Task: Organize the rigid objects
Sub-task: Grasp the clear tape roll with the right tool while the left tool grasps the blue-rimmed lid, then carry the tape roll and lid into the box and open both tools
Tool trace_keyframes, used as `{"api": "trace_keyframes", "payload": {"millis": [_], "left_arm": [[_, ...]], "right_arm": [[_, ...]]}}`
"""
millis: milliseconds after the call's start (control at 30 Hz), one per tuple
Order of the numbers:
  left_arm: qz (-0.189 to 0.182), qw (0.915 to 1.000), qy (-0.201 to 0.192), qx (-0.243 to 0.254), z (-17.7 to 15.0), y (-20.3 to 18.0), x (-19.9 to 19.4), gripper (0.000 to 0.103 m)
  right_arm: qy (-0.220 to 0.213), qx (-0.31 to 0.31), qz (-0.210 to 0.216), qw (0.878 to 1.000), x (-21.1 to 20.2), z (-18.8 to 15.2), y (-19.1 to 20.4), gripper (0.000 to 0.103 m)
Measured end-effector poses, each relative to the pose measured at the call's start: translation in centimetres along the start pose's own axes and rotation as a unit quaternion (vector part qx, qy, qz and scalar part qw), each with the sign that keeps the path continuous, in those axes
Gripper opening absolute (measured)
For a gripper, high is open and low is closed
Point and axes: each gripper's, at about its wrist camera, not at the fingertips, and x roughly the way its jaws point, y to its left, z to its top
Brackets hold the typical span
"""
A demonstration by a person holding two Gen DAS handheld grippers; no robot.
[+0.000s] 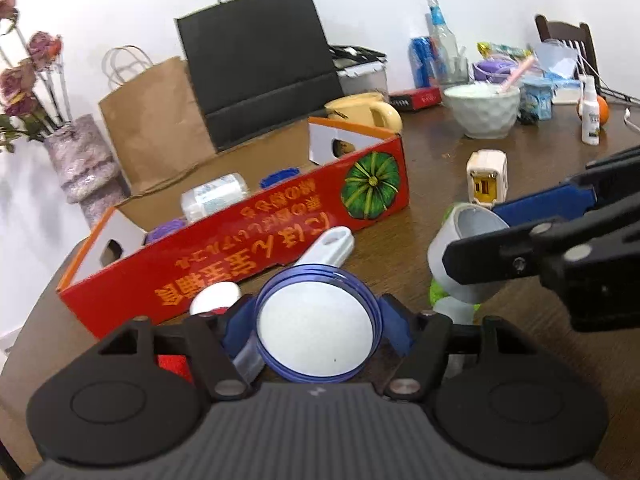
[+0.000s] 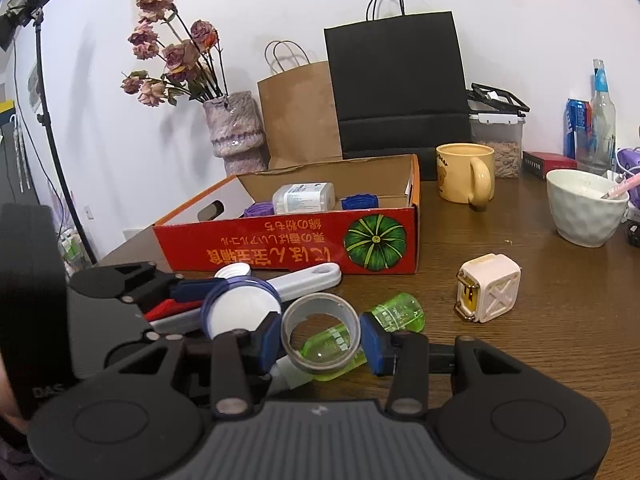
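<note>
My left gripper is shut on a blue-rimmed round lid with a white face, held just in front of the red cardboard box; the lid also shows in the right wrist view. My right gripper is shut on a grey tape ring, seen from the left wrist view too. Under the ring lies a green clear tube. A white measuring spoon and a white cap lie by the box. The box holds a white bottle and blue and purple caps.
A cream cube-shaped plug adapter sits on the brown table to the right. A yellow mug, a white bowl, bottles and a can stand at the back right. Paper bags and a vase of dried roses stand behind the box.
</note>
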Motion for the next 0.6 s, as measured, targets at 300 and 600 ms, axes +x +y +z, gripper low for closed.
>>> {"api": "trace_keyframes", "payload": {"millis": [300, 600], "left_arm": [[0.048, 0.9931, -0.07, -0.081, -1.3, 2.6, -8.6, 0.068], [0.105, 0.9691, -0.098, -0.2, -6.0, 4.3, -20.8, 0.068]], "right_arm": [[-0.02, -0.027, -0.01, 0.999, -4.4, -0.9, 2.2, 0.042], [-0.055, -0.052, -0.024, 0.997, -11.8, -3.9, 5.9, 0.042]]}}
